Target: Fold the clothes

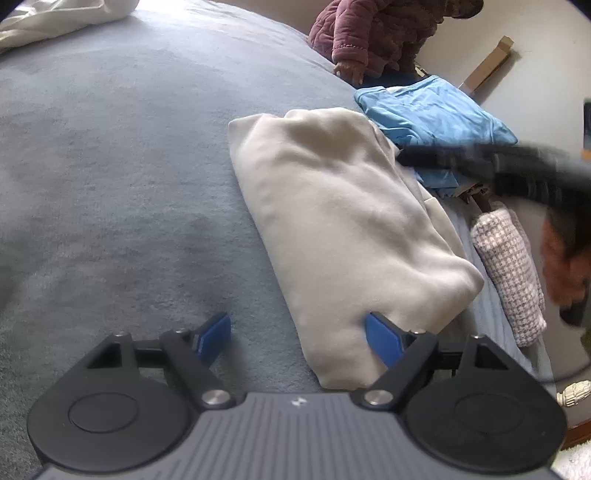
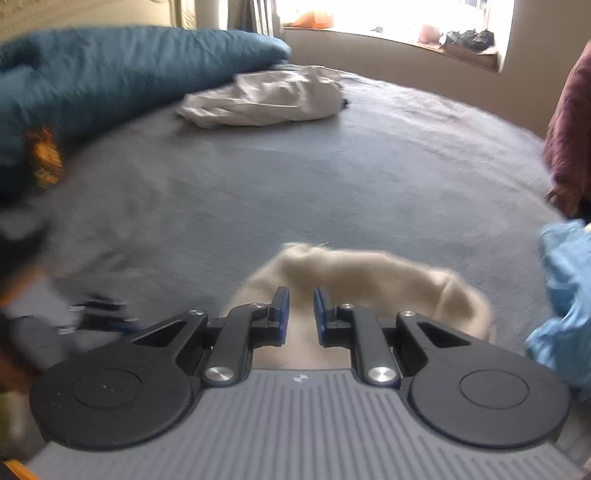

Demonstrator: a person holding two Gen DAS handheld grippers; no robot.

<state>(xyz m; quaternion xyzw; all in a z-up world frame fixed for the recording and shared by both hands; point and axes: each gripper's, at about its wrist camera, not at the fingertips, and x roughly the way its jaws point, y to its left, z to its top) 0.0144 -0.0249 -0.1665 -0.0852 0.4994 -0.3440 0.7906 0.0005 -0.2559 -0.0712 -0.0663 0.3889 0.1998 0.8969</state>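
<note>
A folded cream garment (image 1: 343,229) lies on the grey-blue bed (image 1: 110,166). My left gripper (image 1: 299,338) stands open wide at its near end, and the right blue pad (image 1: 384,339) touches the garment's edge. In the right wrist view my right gripper (image 2: 301,308) hovers over the same cream garment (image 2: 369,277), its jaws drawn almost together with only a narrow slit and no cloth pinched. From the left wrist view that right gripper (image 1: 402,157) is a dark blur at the garment's far right side.
A light blue garment (image 1: 424,114) lies beyond the cream one, with a checked cloth (image 1: 509,273) at the bed's right edge. A person in a maroon jacket (image 1: 369,33) stands at the far side. A crumpled white garment (image 2: 266,96) and a teal duvet (image 2: 110,74) lie further off.
</note>
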